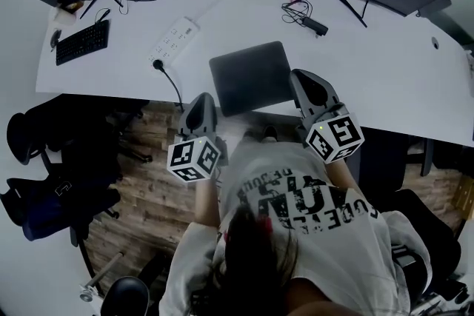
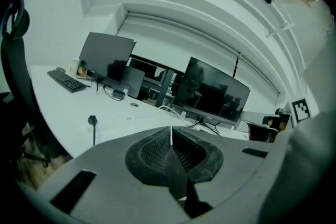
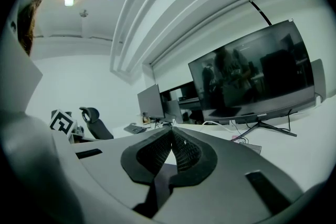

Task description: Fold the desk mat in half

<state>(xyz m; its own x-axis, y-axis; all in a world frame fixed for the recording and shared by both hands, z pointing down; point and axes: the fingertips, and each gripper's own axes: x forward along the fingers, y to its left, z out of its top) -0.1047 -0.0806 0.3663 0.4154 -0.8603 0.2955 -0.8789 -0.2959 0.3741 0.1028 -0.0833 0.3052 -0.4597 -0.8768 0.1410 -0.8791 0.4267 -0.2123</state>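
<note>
The dark grey rectangular desk mat [image 1: 248, 78] lies flat at the white desk's [image 1: 385, 70] front edge, and its near side is blurred. Both clenched on nothing, the left gripper [image 1: 203, 97] hangs at that edge with open floor below it, and the right gripper [image 1: 298, 75] sits just beside the mat.

The desk mat [image 1: 249, 78] lies on the desk [image 1: 385, 70], power strip [image 1: 175, 38] to its left, keyboard [image 1: 82, 41] farther left.

Dark grey desk mat [image 1: 250, 76], white desk [image 1: 385, 70], black keyboard [image 1: 82, 42], brown wood-grain floor [image 1: 148, 192]
</note>
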